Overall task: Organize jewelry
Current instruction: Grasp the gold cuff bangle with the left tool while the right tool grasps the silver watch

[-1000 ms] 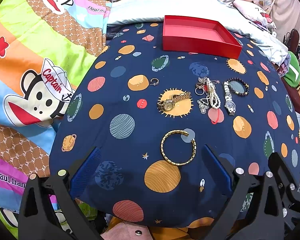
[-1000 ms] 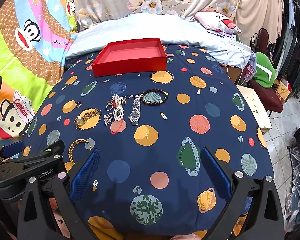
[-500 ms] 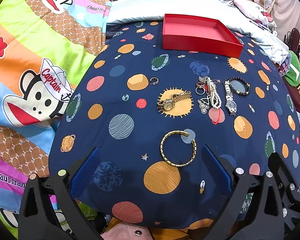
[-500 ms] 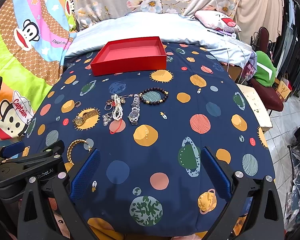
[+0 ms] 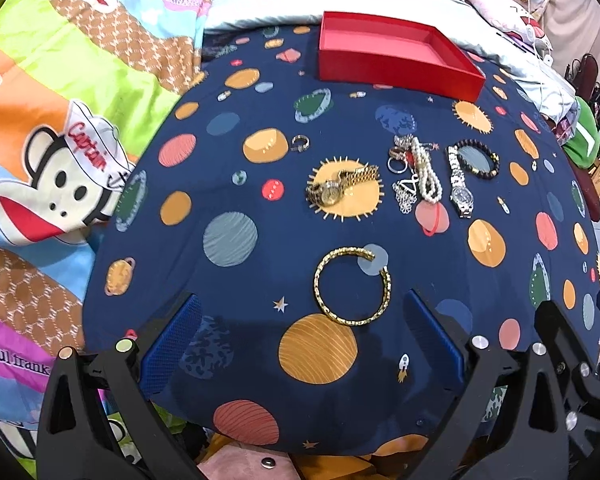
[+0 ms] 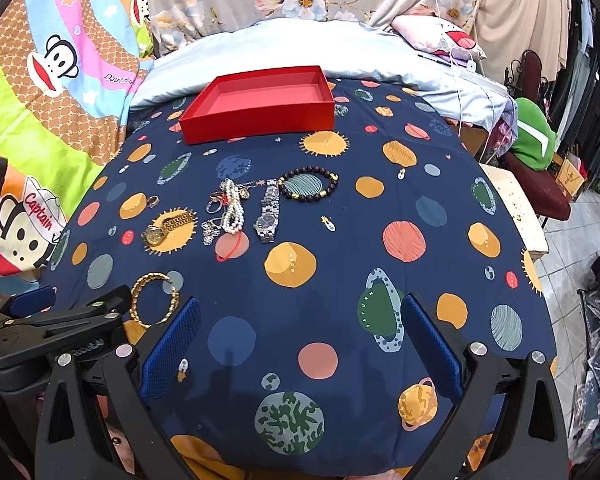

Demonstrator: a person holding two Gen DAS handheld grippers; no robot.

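- Spread under everything we see a navy cloth [image 5: 260,128] printed with planets, with cartoon bedding off to the left of our left tongs.
- From the left wrist: our left gripper [image 5: 300,336] stands wide with nothing between its blue pads; the gold bangle [image 5: 352,286] lies just ahead of it, nearer the right pad (not touching it).
- Further ahead we see the gold watch [image 5: 342,188], and right of that a pearl strand [image 5: 426,178], a silver watch [image 5: 460,184] and a dark bead bracelet [image 5: 480,158]; a red tray [image 5: 396,76] sits farthest away.
- From the right wrist: our right gripper [image 6: 300,340] gapes wide over bare cloth, holding nothing.
- Ahead and left of it lies the jewelry cluster, with the tray beyond; the left tool's black frame [image 6: 60,328] covers part of the bangle.
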